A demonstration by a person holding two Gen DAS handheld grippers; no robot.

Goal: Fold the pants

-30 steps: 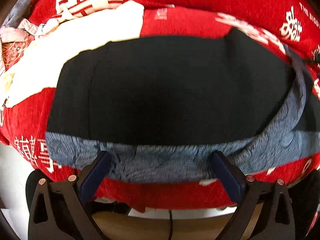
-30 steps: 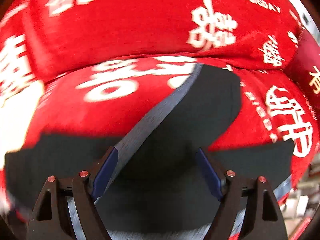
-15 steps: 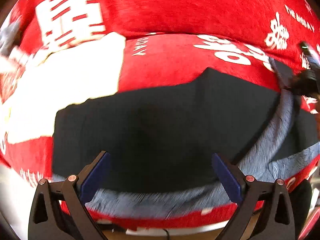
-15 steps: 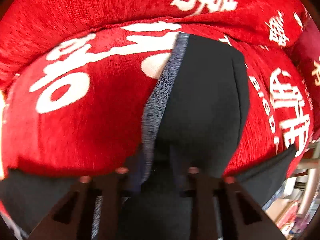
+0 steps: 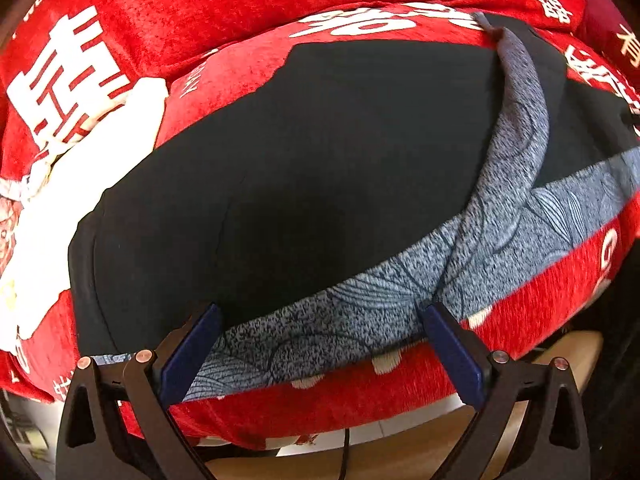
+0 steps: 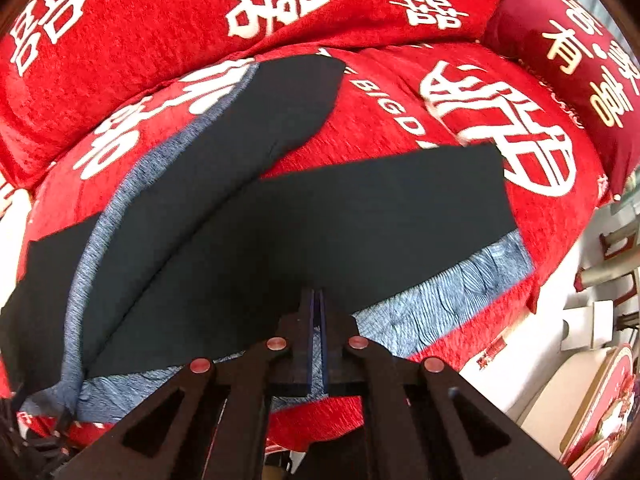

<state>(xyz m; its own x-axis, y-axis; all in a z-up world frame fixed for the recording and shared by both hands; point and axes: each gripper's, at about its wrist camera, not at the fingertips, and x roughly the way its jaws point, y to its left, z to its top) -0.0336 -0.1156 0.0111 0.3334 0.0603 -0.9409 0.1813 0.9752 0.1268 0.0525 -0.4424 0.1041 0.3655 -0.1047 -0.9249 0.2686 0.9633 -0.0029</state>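
Observation:
Black pants (image 5: 320, 160) with a blue-grey patterned side stripe (image 5: 360, 312) lie spread on a red sofa cover (image 5: 200, 20) printed with white characters. My left gripper (image 5: 320, 312) stands wide open just above the stripe at the near edge, with nothing pinched. In the right wrist view one leg (image 6: 240, 140) curves away to the upper left and the other (image 6: 380, 208) runs right. My right gripper (image 6: 316, 300) has its pads almost together on the pants' near striped edge. Its jaws are opening slightly, with cloth still in the thin slit.
A cream garment (image 5: 52, 216) lies left of the pants. A dark red cushion (image 6: 580, 60) sits at the sofa's right end. Past the seat's front edge are pale floor (image 6: 520, 360), a white box (image 6: 588, 320) and wooden furniture (image 6: 612, 264).
My right gripper went from wide open over the leg to nearly shut, then drew back so both legs show. The left gripper slid right along the pants and rolled, staying open.

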